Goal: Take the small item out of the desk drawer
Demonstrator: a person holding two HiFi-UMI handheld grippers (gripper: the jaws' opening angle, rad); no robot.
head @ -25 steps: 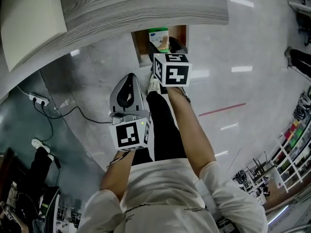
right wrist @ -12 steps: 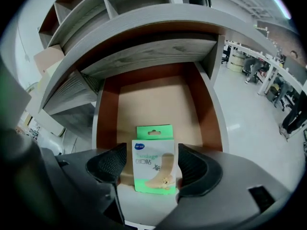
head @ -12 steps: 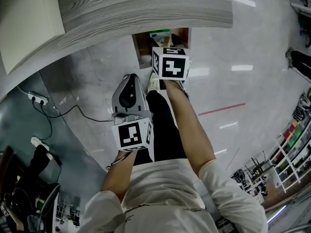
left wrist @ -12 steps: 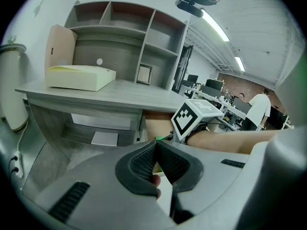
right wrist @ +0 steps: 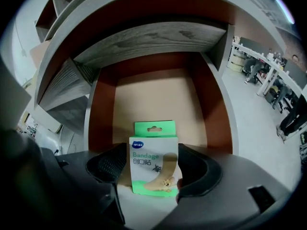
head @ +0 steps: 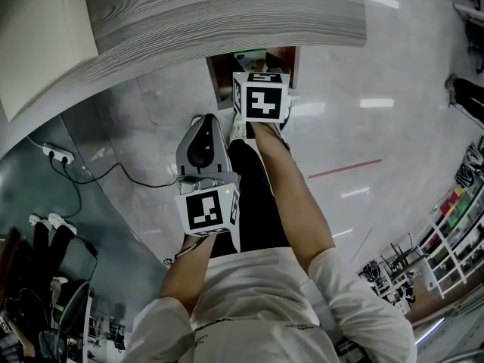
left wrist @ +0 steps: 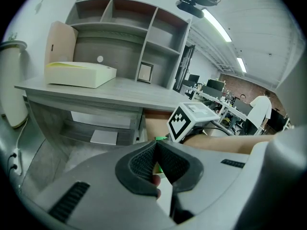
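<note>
A green and white bandage box (right wrist: pixel 153 164) stands in the open wooden drawer (right wrist: pixel 103 109) under the grey desk (head: pixel 227 13). My right gripper (right wrist: pixel 153 163) has its dark pads pressed against both sides of the box, shut on it. In the head view the right gripper (head: pixel 259 72) reaches into the drawer (head: pixel 219 78), and its marker cube hides most of the box, of which only a green edge (head: pixel 249 52) shows. My left gripper (head: pixel 203 121) hangs lower, left of the drawer, over the floor. Its pads (left wrist: pixel 144 162) meet with nothing between them.
A flat white box (left wrist: pixel 79 73) lies on the desk top beneath a shelf hutch (left wrist: pixel 120 28). A power strip (head: pixel 57 155) with a black cable lies on the floor at left. The person's leg (head: pixel 257 195) and shoe stand just before the drawer.
My right gripper has moved forward over the drawer, and its cube now covers most of the bandage box. The left gripper has stayed nearly still.
</note>
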